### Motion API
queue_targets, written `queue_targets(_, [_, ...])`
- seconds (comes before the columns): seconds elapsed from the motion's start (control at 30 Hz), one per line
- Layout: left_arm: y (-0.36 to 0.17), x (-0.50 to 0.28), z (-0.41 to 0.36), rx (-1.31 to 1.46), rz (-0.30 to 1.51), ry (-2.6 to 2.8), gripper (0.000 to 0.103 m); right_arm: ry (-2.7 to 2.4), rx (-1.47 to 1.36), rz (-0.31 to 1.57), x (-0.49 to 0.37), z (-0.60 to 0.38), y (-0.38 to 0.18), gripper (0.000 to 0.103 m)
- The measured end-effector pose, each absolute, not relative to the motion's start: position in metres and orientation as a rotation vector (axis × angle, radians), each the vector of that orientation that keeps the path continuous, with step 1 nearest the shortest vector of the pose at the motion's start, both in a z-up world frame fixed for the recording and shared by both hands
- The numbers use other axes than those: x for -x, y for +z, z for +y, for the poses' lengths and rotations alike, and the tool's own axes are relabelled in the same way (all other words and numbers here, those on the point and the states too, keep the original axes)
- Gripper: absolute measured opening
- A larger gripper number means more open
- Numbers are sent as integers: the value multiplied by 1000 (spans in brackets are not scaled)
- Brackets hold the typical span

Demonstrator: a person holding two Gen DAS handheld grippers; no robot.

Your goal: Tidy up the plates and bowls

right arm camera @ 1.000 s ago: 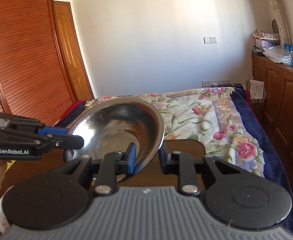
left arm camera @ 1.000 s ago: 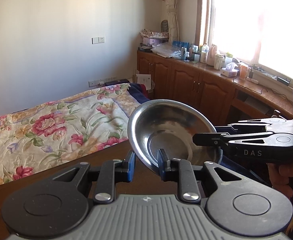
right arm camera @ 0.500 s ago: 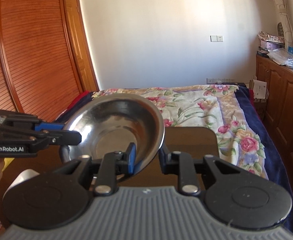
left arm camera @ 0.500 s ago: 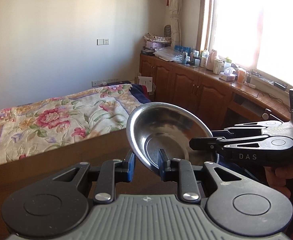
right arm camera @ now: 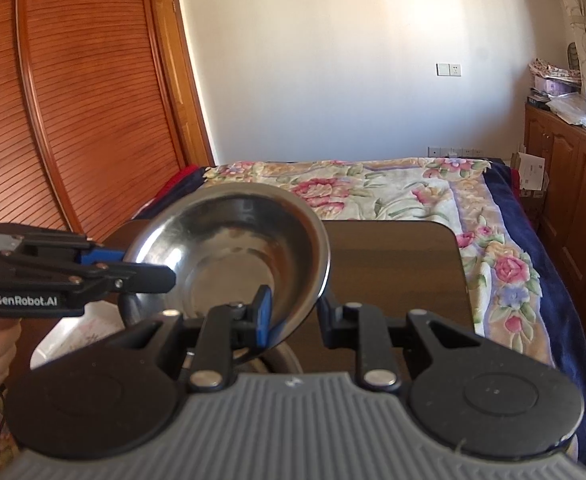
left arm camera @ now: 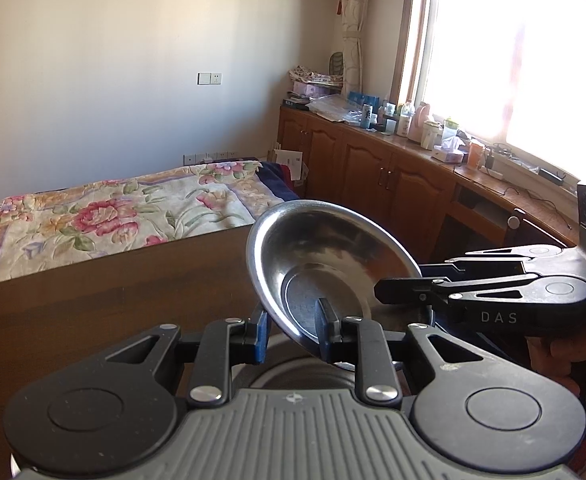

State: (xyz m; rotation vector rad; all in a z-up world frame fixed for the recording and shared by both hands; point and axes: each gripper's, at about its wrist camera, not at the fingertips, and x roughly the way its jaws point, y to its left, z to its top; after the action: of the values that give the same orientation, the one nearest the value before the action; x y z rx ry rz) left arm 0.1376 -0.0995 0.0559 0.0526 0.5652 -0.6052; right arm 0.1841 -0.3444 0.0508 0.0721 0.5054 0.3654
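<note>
A shiny steel bowl point(left arm camera: 325, 256) is held in the air above the dark wooden table point(left arm camera: 113, 300), tilted. My left gripper point(left arm camera: 293, 330) is shut on its near rim. My right gripper point(right arm camera: 293, 312) is shut on the opposite rim of the same bowl point(right arm camera: 233, 256). Each gripper shows in the other's view: the right one point(left arm camera: 397, 284) at the bowl's right, the left one point(right arm camera: 149, 268) at its left. Just under the bowl another steel dish point(left arm camera: 305, 376) shows its rim.
A white dish point(right arm camera: 77, 336) sits low at the left under the left gripper. Behind the table is a bed with a floral cover point(right arm camera: 393, 196). Wooden cabinets with clutter point(left arm camera: 393, 152) run along the window wall. A wooden wardrobe point(right arm camera: 73, 100) stands at the left.
Both grippers have come down with the bowl toward the table. The steel dish beneath and the white dish have come into view. Both grips are unchanged.
</note>
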Motion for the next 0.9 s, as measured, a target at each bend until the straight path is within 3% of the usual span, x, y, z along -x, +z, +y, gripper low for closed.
queue_targets(0.9, [3, -105, -79, -34, 605, -575, 24, 388, -116, 519, -146, -326, 7, 27])
